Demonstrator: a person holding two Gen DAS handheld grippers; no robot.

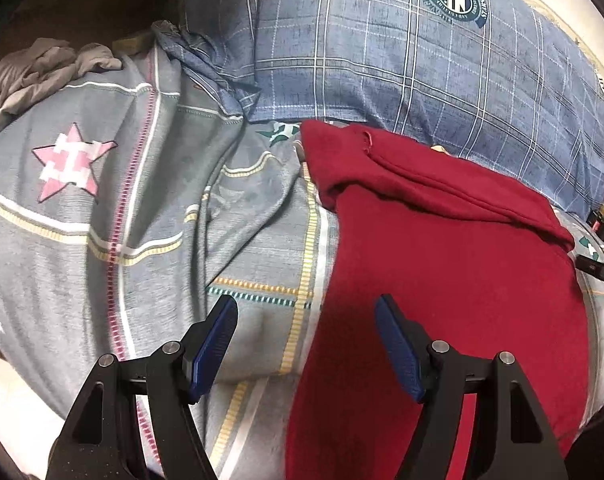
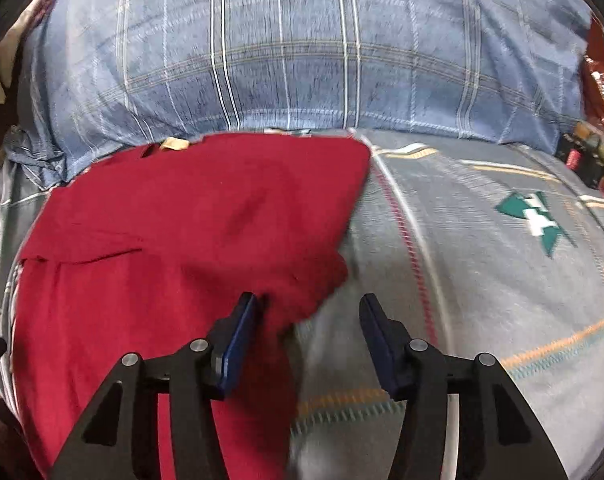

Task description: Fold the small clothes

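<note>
A dark red garment point(image 1: 453, 256) lies spread on a grey patterned bedsheet point(image 1: 102, 216), with a sleeve folded across its top. It also shows in the right wrist view point(image 2: 174, 224). My left gripper point(image 1: 305, 312) is open and empty, straddling the garment's left edge near the hem. My right gripper point(image 2: 307, 312) is open and empty, straddling the garment's right edge just below the right sleeve. Both hover just above the cloth.
A blue plaid pillow point(image 1: 381, 48) lies behind the garment, also in the right wrist view point(image 2: 302, 48). A crumpled grey cloth point(image 1: 42, 68) sits at the far left. Small dark items point(image 2: 581, 156) lie at the right edge of the bed.
</note>
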